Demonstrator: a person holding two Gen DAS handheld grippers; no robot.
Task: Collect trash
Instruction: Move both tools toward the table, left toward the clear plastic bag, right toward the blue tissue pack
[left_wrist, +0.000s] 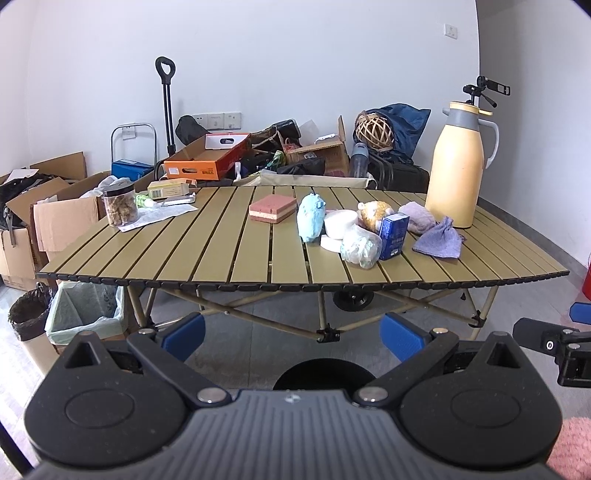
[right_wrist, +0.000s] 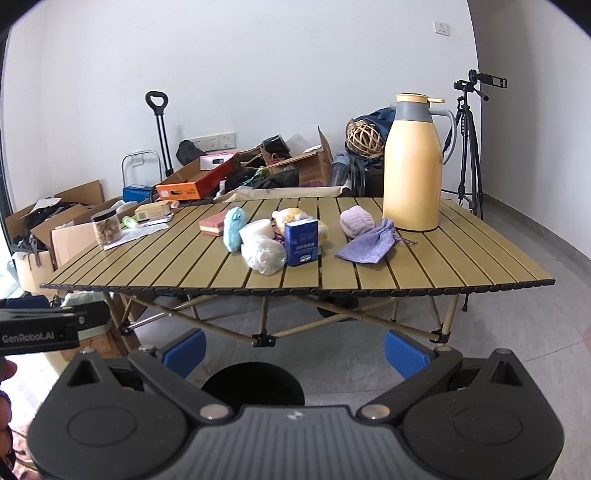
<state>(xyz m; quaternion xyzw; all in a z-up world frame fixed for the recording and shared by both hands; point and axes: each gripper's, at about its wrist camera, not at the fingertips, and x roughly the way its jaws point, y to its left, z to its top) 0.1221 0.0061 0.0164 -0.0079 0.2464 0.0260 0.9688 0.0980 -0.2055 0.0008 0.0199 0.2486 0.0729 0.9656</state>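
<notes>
"GenRobot.AI" reads in white on the black left gripper (right_wrist: 37, 326), which like the right gripper (right_wrist: 295, 349) hovers level and empty with jaws wide apart before the olive slatted folding table (left_wrist: 221, 251), where a crumpled clear plastic bag (right_wrist: 264, 254) lies beside a blue printed carton (right_wrist: 302, 242).

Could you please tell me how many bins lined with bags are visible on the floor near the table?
2. A black-lined bin stands left of the table; a green-lined bin sits beside it under the table's left corner. Others may be hidden.
</notes>
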